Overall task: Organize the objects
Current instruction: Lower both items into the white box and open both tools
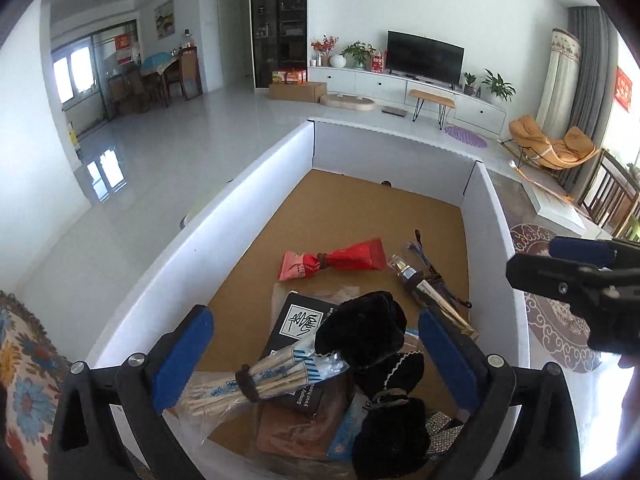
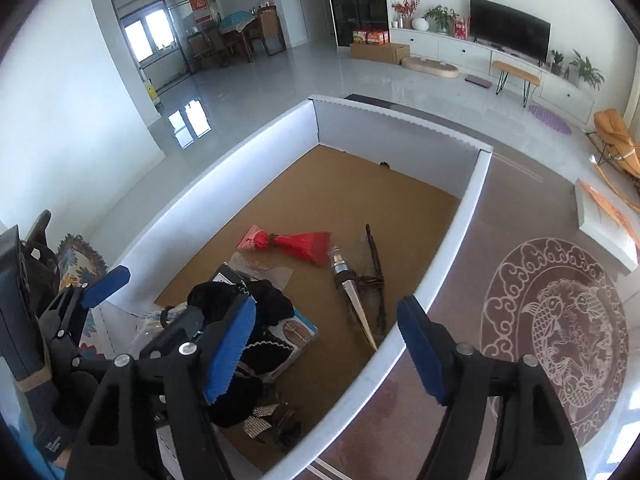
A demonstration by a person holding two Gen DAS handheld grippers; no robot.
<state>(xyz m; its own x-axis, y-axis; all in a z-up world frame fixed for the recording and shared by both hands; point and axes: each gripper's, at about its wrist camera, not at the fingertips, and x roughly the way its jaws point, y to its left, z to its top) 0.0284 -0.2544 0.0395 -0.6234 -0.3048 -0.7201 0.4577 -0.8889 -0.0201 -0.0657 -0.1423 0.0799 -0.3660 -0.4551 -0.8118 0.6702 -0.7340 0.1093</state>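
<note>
A white-walled box [image 1: 256, 184] with a brown cardboard floor holds several things. A red tied pouch [image 1: 332, 261] and a clear bottle with a metal collar [image 1: 412, 276] lie mid-floor. Black velvet pouches [image 1: 372, 340], a black booklet [image 1: 298, 320] and a bundle of wrapped chopsticks [image 1: 256, 380] are piled at the near end. My left gripper [image 1: 316, 356] is open and empty, hovering over that pile. My right gripper [image 2: 326, 348] is open and empty above the box's right wall [image 2: 440, 256]. The red pouch [image 2: 288, 242] and bottle [image 2: 352, 284] show in the right wrist view too.
A patterned cushion [image 1: 24, 360] lies left of the box. A round patterned rug [image 2: 556, 332] lies on the floor to the right. A TV cabinet [image 1: 400, 80], a bench and an orange chair [image 1: 552, 144] stand far back. The right gripper shows at the left view's right edge [image 1: 576, 276].
</note>
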